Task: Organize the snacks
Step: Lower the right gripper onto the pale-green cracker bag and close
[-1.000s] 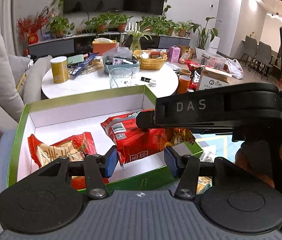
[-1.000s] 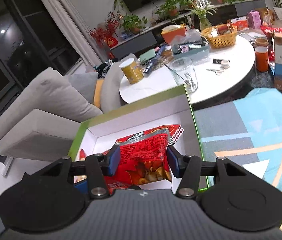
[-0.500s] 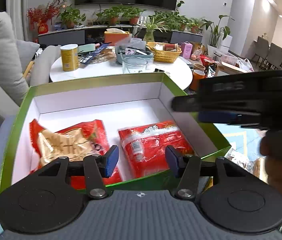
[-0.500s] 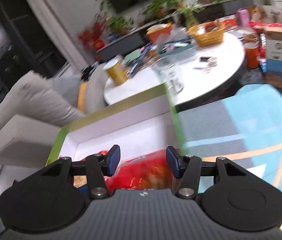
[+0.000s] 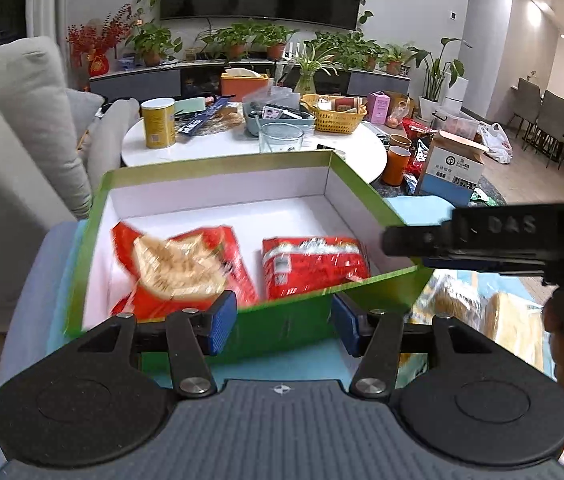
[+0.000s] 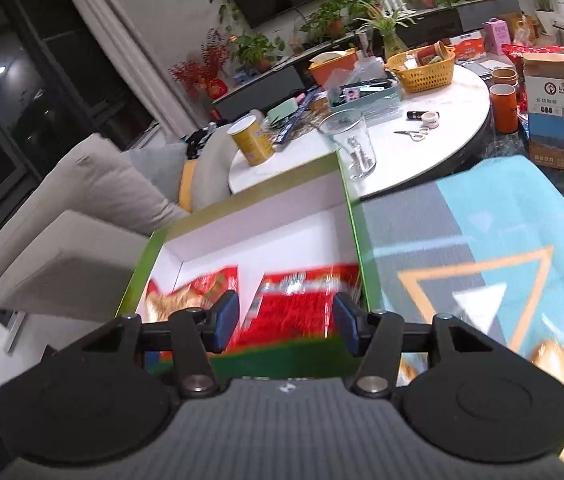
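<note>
between placements: two red snack packs lie side by side in the green box (image 5: 366, 196), the strawberry-print pack (image 5: 177, 268) left, the red nut pack (image 5: 314, 260) right. left gripper (image 5: 284, 322) hangs over the near wall, jaws just been opening, nothing between them. right gripper (image 6: 286, 322) also empty, fingers apart, over the box's near right corner. next move likely calls for fetching a yellow snack bag (image 5: 510, 328) lying on the blue mat (image 6: 502, 240) right of the box. the near wall is in the way of low reaches. cluttered round table (image 5: 362, 152) with glass (image 6: 352, 144) and yellow can (image 5: 157, 122) sits behind, well apart.
</note>
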